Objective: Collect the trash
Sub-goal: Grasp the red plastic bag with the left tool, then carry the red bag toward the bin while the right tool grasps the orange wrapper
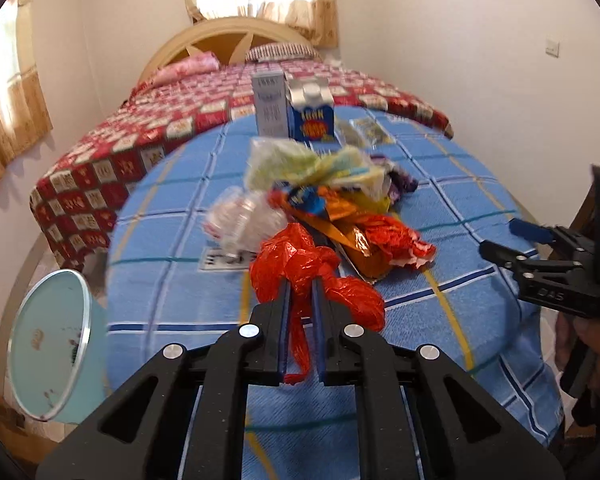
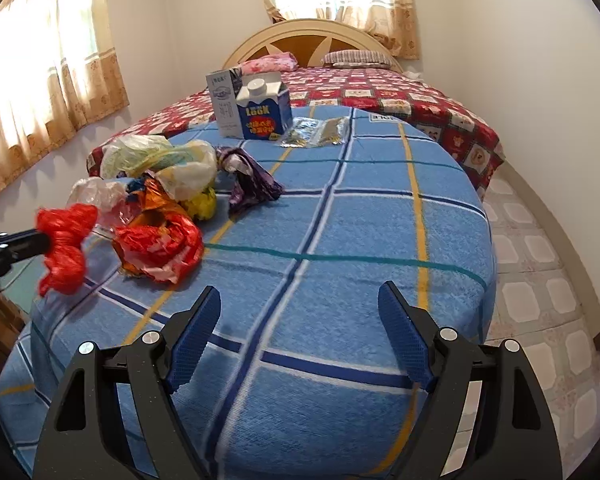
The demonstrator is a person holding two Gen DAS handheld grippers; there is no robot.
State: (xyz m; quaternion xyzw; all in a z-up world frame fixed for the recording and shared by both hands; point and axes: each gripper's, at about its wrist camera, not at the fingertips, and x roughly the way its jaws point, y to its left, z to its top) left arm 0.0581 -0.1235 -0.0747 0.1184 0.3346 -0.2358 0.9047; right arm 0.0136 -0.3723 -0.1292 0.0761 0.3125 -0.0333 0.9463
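Bed [image 2: 400, 96] under a red patterned spread is filling the back of the room, beyond the table.

Round table [image 2: 340, 240], covered by a blue plaid cloth, is serving as the landmark here.

Pale teal bin [image 1: 52, 344] is standing tilted in view, off the table's left edge and lower down.

Trash pile [image 1: 320, 196] is lying on the table's left-centre: pale green and clear plastic bags, orange and yellow wrappers, a crumpled red-and-white wrapper [image 2: 160, 244], a purple wrapper [image 2: 252, 184] just beside the heap.

Two cartons are standing upright at the table's far edge: a blue-and-white milk carton [image 2: 264, 110] and a grey box [image 2: 222, 100] touching it from behind. Flat foil sachets [image 2: 316, 132] are lying just right of them.

Right gripper [image 2: 300, 320] is hovering over the table's bare near side, fingers spread wide, nothing between them.

Left gripper [image 1: 300, 292] is pressing together on a red plastic bag [image 1: 300, 264], pinching its crumpled middle; the bag is hanging clear of the cloth at the table's near left, close to the pile.
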